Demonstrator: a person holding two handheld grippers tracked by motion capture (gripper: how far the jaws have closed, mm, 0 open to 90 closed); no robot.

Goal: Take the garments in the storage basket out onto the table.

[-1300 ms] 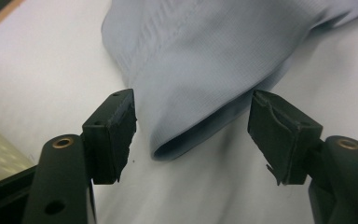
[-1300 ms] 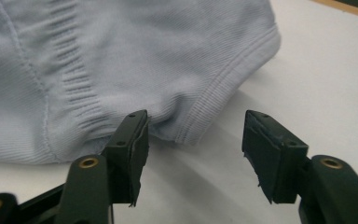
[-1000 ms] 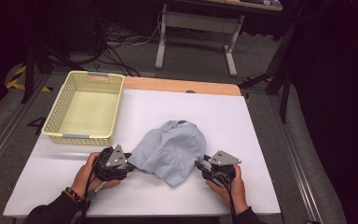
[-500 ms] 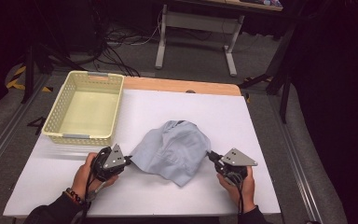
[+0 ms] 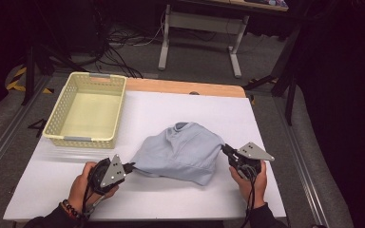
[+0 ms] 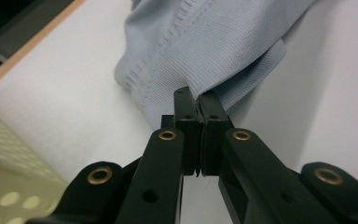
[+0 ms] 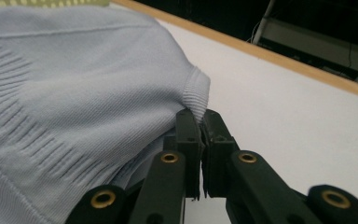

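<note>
A light blue knitted garment (image 5: 183,152) lies bunched in the middle of the white table (image 5: 171,109), stretched between my two grippers. My left gripper (image 5: 129,166) is shut on its left ribbed edge; in the left gripper view the cloth (image 6: 214,46) is pinched between the black jaws (image 6: 198,100). My right gripper (image 5: 225,149) is shut on the garment's right corner, whose ribbed hem (image 7: 196,95) sits clamped at the jaw tips (image 7: 200,116). The garment's edges are lifted slightly off the table.
A pale yellow plastic basket (image 5: 88,109) stands empty at the table's back left. A wooden strip (image 5: 185,88) runs along the far edge. Beyond it are desk legs and cables on the floor. White table surface lies around the garment.
Both grippers have closed on the garment's edges and moved apart and upward, the right one farther right. The cloth has been pulled wider between them.
</note>
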